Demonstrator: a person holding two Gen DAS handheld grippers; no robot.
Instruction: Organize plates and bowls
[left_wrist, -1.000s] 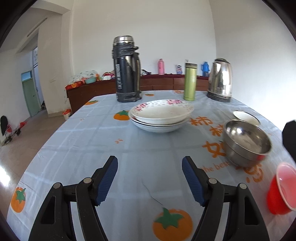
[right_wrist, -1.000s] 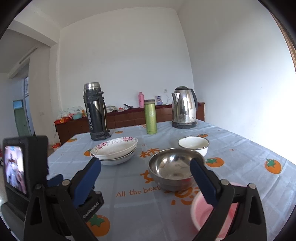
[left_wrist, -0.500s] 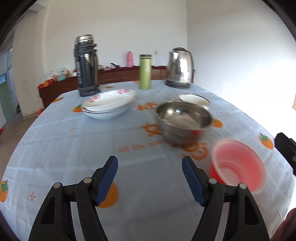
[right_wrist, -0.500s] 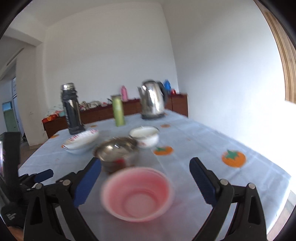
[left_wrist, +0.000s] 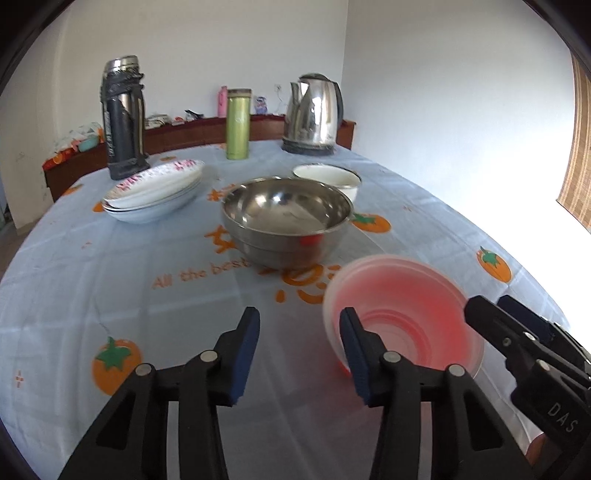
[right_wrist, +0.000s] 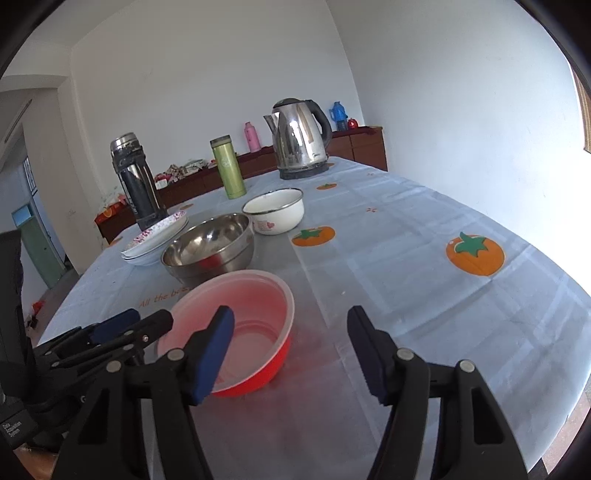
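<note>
A red plastic bowl (left_wrist: 402, 321) (right_wrist: 236, 325) sits on the table near the front edge. Behind it stands a steel bowl (left_wrist: 286, 218) (right_wrist: 208, 249), then a white enamel bowl (left_wrist: 327, 179) (right_wrist: 275, 214). A stack of white flowered plates (left_wrist: 155, 188) (right_wrist: 155, 238) lies to the left. My left gripper (left_wrist: 299, 347) is open and empty, its right finger at the red bowl's left rim. My right gripper (right_wrist: 291, 347) is open and empty, its left finger in front of the red bowl. Each gripper shows in the other's view (left_wrist: 517, 332) (right_wrist: 122, 328).
A dark thermos (left_wrist: 123, 118) (right_wrist: 136, 181), a green flask (left_wrist: 238, 123) (right_wrist: 228, 166) and a steel kettle (left_wrist: 314, 114) (right_wrist: 299, 140) stand at the back of the table. A wooden sideboard (right_wrist: 354, 147) runs along the far wall. The tablecloth (right_wrist: 424, 258) carries orange prints.
Both grippers have swung right and come closer to the red bowl. The left gripper's fingers have narrowed their gap; the red bowl now sits right at both grippers' fingers.
</note>
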